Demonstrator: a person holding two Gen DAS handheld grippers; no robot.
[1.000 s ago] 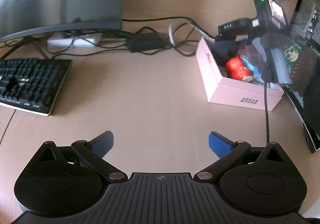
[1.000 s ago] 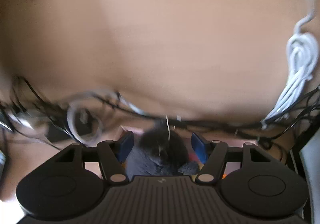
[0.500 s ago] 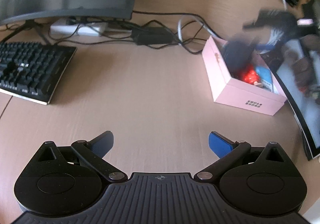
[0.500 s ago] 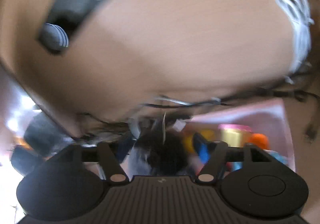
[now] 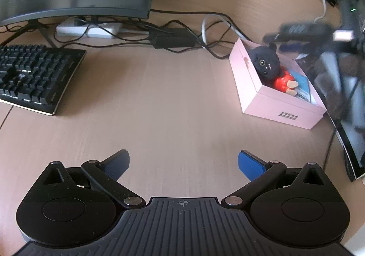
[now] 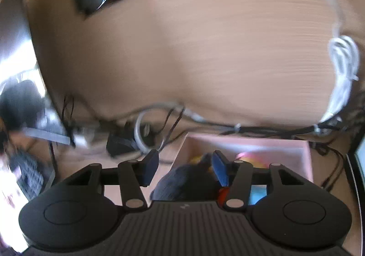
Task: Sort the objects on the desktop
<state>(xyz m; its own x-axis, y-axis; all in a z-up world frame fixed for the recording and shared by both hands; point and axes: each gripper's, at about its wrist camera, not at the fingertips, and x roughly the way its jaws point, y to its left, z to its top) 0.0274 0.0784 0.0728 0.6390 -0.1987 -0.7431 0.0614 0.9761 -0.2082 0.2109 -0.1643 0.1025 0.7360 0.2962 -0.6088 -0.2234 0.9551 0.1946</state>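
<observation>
Sitting in the pink box (image 5: pixel 282 105) at the counter's (image 5: pixel 173 100) right side: black plush toy (image 5: pixel 265 65), head up against the box's back wall, with a red item (image 5: pixel 281 81) beside it. Right claw (image 6: pixel 184 164) is above the box; jaws have just been closing, nothing pinched, plush below them, pads apart. Left claw (image 5: pixel 182 162) spread wide over bare counter, empty. Keyboard (image 5: pixel 34 75) far left, cables (image 5: pixel 173 36) behind. Right view blurred.
</observation>
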